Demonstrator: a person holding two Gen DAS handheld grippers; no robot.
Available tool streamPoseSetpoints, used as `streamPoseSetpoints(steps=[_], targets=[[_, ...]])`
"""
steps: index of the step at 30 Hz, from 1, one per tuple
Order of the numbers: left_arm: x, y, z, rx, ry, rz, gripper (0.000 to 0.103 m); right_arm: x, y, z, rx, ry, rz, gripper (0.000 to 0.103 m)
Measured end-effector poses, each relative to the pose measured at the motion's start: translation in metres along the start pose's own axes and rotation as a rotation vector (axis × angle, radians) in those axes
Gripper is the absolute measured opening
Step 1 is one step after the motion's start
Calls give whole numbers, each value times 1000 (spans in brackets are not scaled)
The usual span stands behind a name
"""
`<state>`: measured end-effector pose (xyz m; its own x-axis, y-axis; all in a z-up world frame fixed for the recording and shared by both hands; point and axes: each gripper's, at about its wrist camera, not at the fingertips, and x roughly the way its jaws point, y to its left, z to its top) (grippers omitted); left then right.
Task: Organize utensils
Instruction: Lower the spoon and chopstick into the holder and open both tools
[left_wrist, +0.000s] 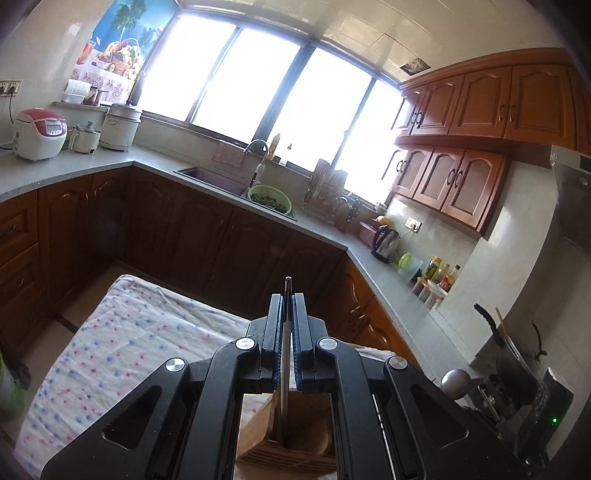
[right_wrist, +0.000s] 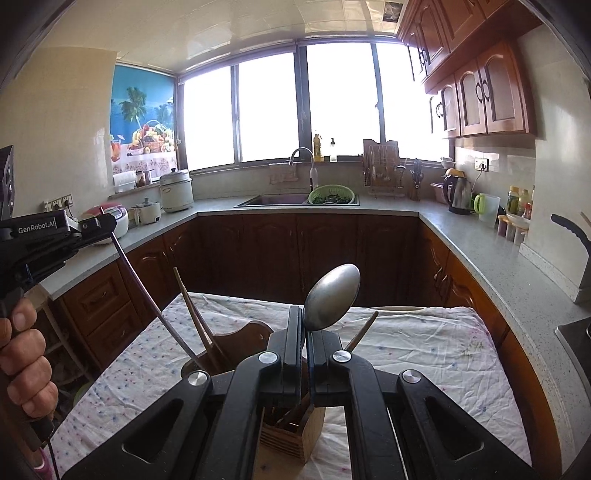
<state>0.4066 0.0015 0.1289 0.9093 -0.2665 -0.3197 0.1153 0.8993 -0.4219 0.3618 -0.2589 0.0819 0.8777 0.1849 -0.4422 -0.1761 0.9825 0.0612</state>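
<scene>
Here, looking along two handheld black two-finger grippers above a table draped in a white cloth (right_wrist: 424, 350) dotted pink and blue, in a kitchen with bright windows behind.

Pinching a long, thin, dark stick with a silvery lower part (right_wrist: 144, 291) between the pressed-together jaws of the left gripper (left_wrist: 288, 299), near the stick's top end. Slanting down from there, and seeming to reach a light slatted wooden utensil holder (right_wrist: 284, 432) standing on the cloth directly under both tools. Showing, at the left edge of the right wrist view, a person's hand (right_wrist: 26, 362) wrapping the left tool's grip.

Clamping a dull grey metal spoon (right_wrist: 332, 297) in the right gripper (right_wrist: 306, 314), jaws closed on the neck just below the bowl, bowl pointing up and away, handle hiding behind the fingers (so not telling whether its end is inside the holder). Leaning out of the holder, a pair of pale wooden chopsticks (right_wrist: 192, 317).

Judging the step as sorting each piece into its own compartment, though not telling which compartment either is over.

Doing it well probably meaning: lining each utensil up over a free slot before going lower, bringing the slanted stick nearer upright, steering clear of the leaning chopsticks, avoiding pushing sideways on the light holder, and releasing only once the lower end is resting inside.
</scene>
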Motion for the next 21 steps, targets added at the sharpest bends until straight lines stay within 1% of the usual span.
streamPoseSetpoints(steps=[4, 7, 13, 17, 21], targets=[[19, 4, -19, -11, 45, -2, 4, 15, 5, -13, -16, 31, 1, 2], [27, 4, -30, 2, 68, -2, 4, 24, 8, -22, -23, 56, 12, 2], [38, 2, -45, 37, 97, 2, 4, 41, 13, -34, -31, 117, 37, 2], [46, 6, -54, 44, 135, -4, 4, 51, 15, -42, -22, 159, 56, 2], [46, 5, -56, 58, 138, -4, 4, 53, 10, -46, -3, 181, 63, 2]])
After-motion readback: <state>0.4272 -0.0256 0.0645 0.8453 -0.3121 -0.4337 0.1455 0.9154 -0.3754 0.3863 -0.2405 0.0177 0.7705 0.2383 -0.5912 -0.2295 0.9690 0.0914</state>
